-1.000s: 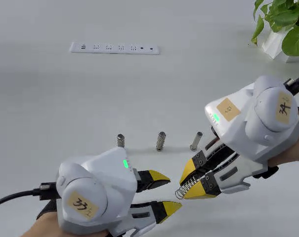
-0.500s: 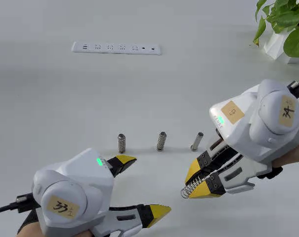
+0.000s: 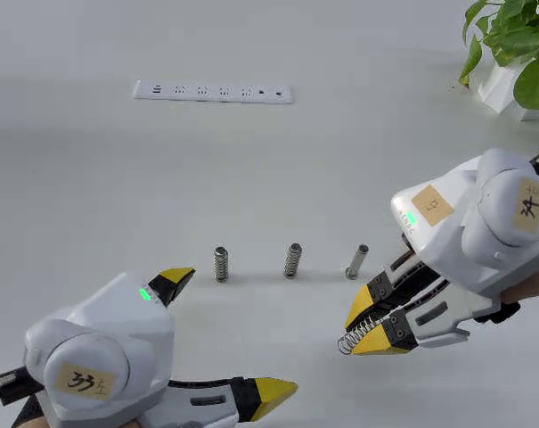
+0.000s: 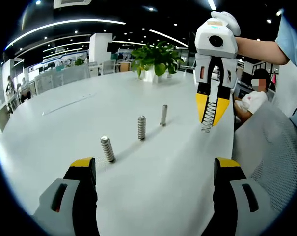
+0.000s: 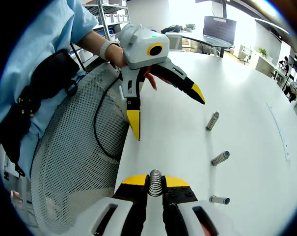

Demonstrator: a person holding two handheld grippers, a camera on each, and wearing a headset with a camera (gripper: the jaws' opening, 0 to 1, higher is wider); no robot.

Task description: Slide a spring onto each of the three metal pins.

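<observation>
**At the last bare pin: third spring gripped, ready to thread**

Between the yellow fingertips point(image 3: 362, 308) of the right gripper point(image 3: 367, 328) sits a spring point(image 5: 155, 181). The jaws are closed almost fully on its coils, and one end pokes out past the tips. This gripper hovers near the bare pin point(image 3: 356, 261), on the person's side of it and slightly to its right, above the table point(image 3: 118, 196).

The left gripper point(image 3: 226, 334) has its jaws spread wide and holds nothing. It sits well apart from the bare pin, to its left and nearer the person.

Left of the bare pin stand a middle pin point(image 3: 292, 259) and a far-left pin point(image 3: 221, 264). Each already wears a spring, so two of three look done and this is probably the final fitting.

The next move calls for bringing the spring's free end over the pin top, lining its bore up with the slightly leaning shaft, then sliding it down before letting go. A crooked approach could knock the pin over.
</observation>
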